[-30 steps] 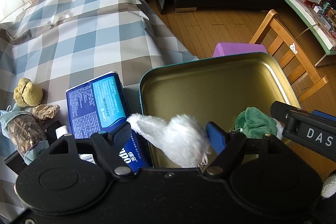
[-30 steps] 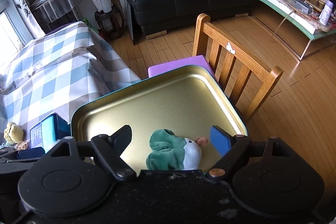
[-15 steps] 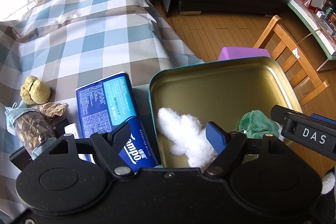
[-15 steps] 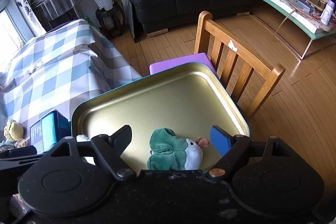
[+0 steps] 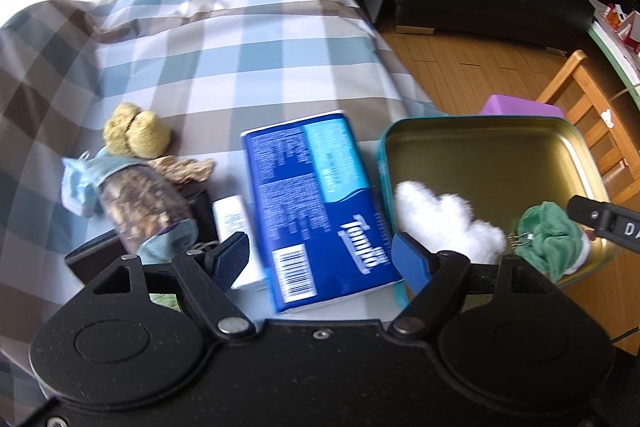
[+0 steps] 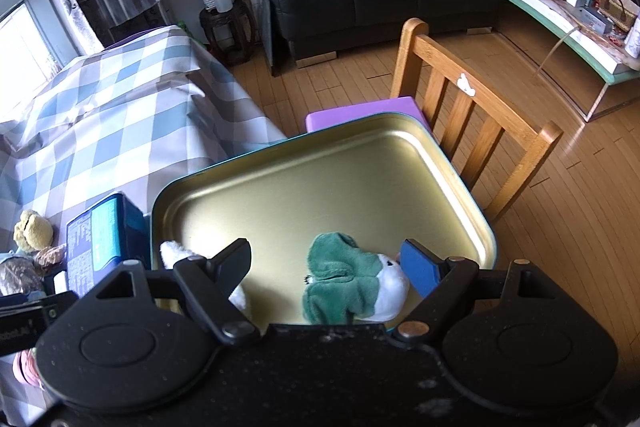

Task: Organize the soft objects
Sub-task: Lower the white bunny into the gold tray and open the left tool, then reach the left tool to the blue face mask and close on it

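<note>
Plush toys are being gathered into the gold tin (image 5: 500, 147) at the right end of the checked bench (image 5: 240, 39). The white plush (image 5: 444, 223), which a second ago was pinched between the fingers of the left gripper (image 5: 320, 259), has been let go and now lies inside the tin's near left corner. That gripper has since been swung leftward, so that the blue tissue pack (image 5: 308, 203) is now framed between its spread fingers, with nothing gripped. One more soft item can therefore be counted as stowed, and the left hand is judged to be heading for the toys still outside.

From left to right in the left view, those toys are seen: a yellow-green plush (image 5: 134, 131), a brown speckled plush (image 5: 140, 203) with pale blue ends, and a small white box (image 5: 236, 227) beside the pack. Their details are barely visible in the right view, where they are crowded at the left edge.

What the right view adds is the green plush (image 6: 344, 279), shown whole, lying in the tin between the spread fingers of the right gripper (image 6: 324, 263), which has been kept still; whether the blue pad touches the toy's white end cannot be told. The tin's empty far half and the chair (image 6: 472, 115) behind it are also shown more fully there.
</note>
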Motion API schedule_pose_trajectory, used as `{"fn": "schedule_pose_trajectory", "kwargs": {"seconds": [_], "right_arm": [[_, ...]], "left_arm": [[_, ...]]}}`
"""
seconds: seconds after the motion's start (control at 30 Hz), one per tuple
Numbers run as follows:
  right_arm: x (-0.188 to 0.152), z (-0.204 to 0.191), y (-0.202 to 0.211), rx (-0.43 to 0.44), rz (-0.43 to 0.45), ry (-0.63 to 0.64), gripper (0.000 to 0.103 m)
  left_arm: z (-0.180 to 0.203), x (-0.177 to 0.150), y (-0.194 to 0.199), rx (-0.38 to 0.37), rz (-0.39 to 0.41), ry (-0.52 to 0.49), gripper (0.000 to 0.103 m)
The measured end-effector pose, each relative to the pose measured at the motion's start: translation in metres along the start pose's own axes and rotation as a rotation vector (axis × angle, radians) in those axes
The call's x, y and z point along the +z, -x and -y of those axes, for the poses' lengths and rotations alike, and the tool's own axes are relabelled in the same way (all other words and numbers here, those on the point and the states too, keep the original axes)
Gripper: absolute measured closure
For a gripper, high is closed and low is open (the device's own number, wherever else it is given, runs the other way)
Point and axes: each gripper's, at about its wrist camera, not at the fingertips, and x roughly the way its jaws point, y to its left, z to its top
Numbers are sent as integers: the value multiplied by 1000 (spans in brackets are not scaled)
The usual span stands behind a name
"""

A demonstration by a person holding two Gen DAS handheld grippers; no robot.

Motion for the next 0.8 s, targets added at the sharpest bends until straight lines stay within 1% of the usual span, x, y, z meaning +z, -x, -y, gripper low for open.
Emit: {"fn": "schedule_pose_trajectory", "kwargs": {"seconds": [0.43,0.67,0.8], "right_arm": [[-18,-27,5,26,9,90,21],[-34,-50,4,46,-7,154,21],[-46,-64,2,73,-26,192,21]], "left_arm": [[-81,-28,10,106,-2,122,29],[-121,-43,7,147,-20,208,29],[-139,-51,5,168,-31,245,29]]}}
